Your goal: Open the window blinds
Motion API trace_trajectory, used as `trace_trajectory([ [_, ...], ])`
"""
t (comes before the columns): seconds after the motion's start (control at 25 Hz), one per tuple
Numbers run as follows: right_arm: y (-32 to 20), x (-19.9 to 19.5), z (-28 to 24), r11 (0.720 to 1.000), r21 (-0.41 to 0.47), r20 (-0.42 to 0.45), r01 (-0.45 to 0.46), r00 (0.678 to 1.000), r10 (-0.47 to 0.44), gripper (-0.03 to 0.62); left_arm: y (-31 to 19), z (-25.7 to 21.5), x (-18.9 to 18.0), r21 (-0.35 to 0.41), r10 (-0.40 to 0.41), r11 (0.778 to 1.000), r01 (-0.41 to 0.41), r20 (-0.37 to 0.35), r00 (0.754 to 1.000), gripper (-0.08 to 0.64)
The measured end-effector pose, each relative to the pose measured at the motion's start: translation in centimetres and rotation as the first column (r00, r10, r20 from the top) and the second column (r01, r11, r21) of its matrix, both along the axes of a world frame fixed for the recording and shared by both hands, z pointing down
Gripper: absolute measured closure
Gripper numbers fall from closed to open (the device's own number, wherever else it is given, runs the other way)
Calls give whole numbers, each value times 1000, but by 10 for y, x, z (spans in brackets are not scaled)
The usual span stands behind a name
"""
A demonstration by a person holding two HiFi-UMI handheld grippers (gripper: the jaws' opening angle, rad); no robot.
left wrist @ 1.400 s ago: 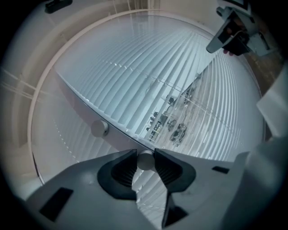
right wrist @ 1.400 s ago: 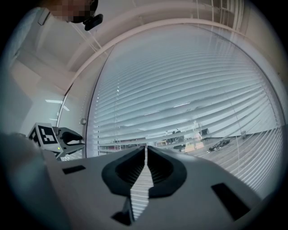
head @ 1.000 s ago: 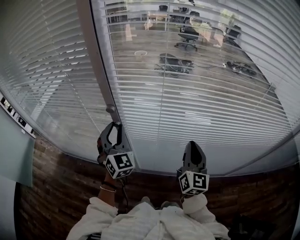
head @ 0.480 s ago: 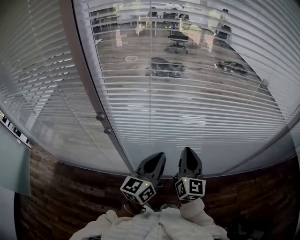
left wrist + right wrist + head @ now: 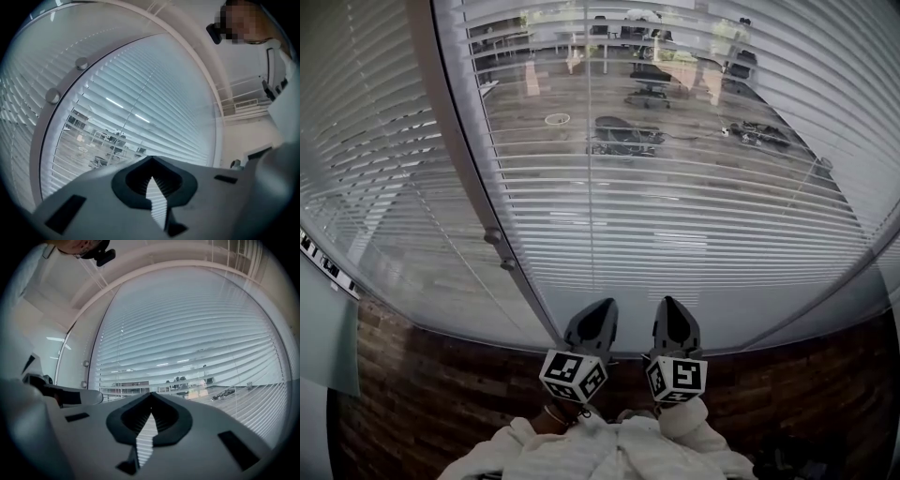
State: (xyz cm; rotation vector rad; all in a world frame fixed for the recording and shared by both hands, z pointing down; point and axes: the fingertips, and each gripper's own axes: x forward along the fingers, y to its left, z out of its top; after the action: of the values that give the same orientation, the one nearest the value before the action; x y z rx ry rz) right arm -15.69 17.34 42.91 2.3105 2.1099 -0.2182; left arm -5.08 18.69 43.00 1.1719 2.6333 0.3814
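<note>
The jaws of the left gripper (image 5: 601, 309) are pressed together with nothing between them, and those of the right gripper (image 5: 672, 306) likewise meet at the tips on nothing. The two grippers are held side by side, just apart, pointing at the bottom edge of the window. The window blinds (image 5: 675, 187) hang lowered across the whole pane ahead, their slats level with narrow gaps through which office chairs (image 5: 649, 77) show, and two round knobs (image 5: 493, 236) sit on the pale upright frame (image 5: 455, 141) at the pane's left edge.
</note>
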Motion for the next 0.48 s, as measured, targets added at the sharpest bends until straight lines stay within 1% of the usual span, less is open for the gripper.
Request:
trace_trajectory([
  [0.2,3,1,-1,1000,2,2,6,1000,-6,581,3,0,2,3,-8,1000,8,-5,1000,560],
  [0.48,5,0,1,1000,4,4,5,1000,-5,581,4,7,3,12,2,1000,-2,-15,1000,560],
])
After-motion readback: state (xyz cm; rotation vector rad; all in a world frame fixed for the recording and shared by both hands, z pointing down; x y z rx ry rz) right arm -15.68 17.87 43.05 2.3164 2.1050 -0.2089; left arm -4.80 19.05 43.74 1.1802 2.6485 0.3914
